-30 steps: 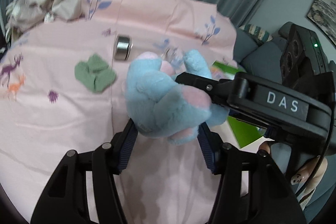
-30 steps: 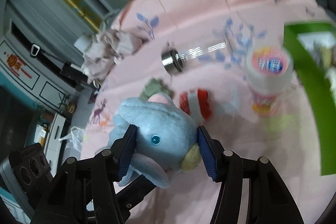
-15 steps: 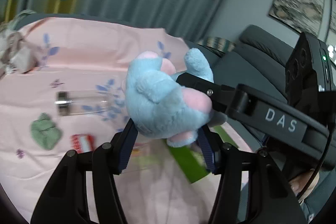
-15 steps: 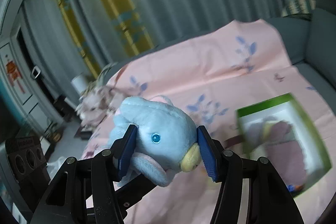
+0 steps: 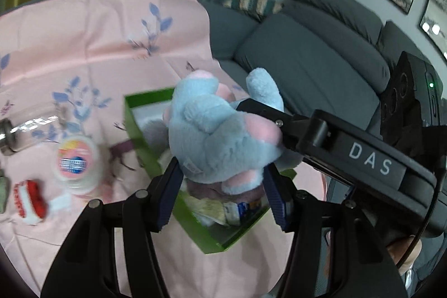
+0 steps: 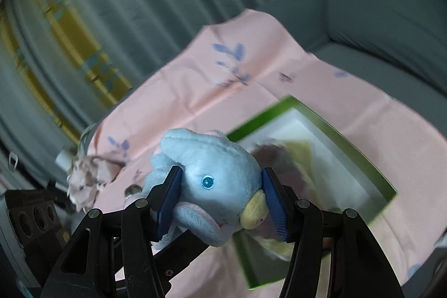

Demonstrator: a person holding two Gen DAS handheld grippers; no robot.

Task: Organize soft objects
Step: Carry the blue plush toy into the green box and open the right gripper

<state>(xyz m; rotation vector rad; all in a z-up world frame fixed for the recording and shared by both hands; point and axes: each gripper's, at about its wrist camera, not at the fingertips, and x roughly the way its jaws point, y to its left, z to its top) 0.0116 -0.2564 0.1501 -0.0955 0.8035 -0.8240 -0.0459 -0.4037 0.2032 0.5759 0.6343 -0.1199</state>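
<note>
Green box (image 5: 145,141) contents blurred, half hidden behind tong-clamped blue plush (image 5: 220,138)

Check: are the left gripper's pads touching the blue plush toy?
Touching. The left wrist view shows both pads of the left gripper pressed against the blue plush toy.

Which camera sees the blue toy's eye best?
The right wrist view: the blue plush toy faces that camera between the right tongs, showing its shiny eye and yellow beak. The left wrist view shows only its back and pink paws in the left tongs.
</note>
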